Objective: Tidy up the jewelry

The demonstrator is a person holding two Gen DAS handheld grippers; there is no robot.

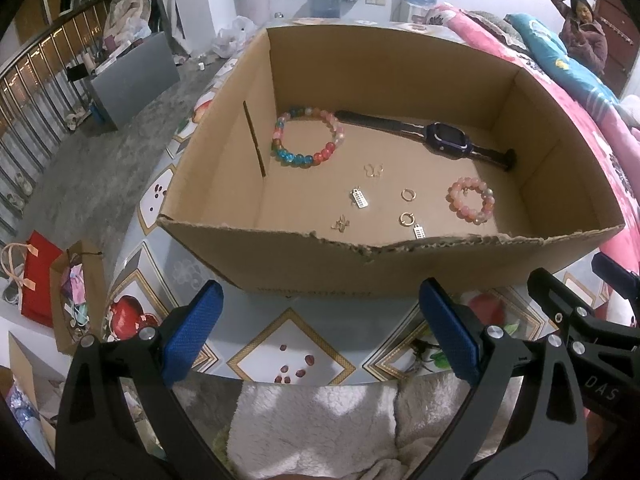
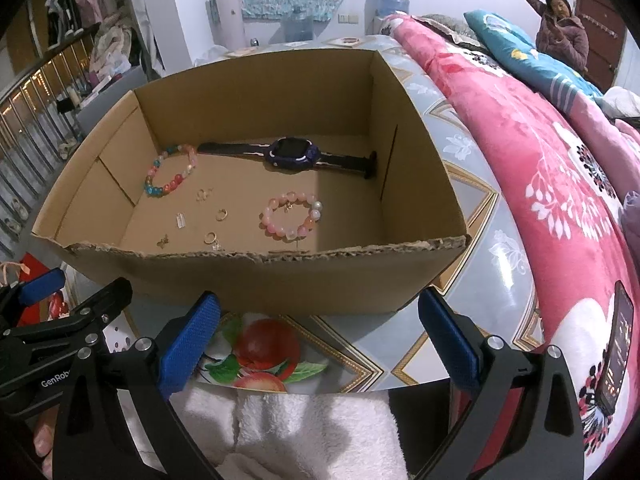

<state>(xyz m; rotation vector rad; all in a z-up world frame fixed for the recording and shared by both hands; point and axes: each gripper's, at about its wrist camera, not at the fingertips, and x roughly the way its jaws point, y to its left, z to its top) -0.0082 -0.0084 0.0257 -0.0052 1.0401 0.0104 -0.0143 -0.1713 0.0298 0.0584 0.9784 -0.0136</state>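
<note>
Only the right wrist view caught a phone (image 2: 616, 354) on the pink quilt (image 2: 520, 152); both the left gripper (image 1: 320, 336) and right gripper (image 2: 320, 340) were spread wide and empty, short of the cardboard box (image 1: 400, 268).

The cardboard box (image 1: 400, 268) was plain brown; inside it lay a bracelet (image 1: 308, 136) of blue, red and pink beads, a pink-beaded bracelet (image 1: 471, 199) and a dark purple watch (image 1: 446, 137). The worktop (image 1: 292, 354) beneath the box was grey-blue with gold-edged diamonds and red fruit, and the fingers (image 2: 188, 350) were blue.
</note>
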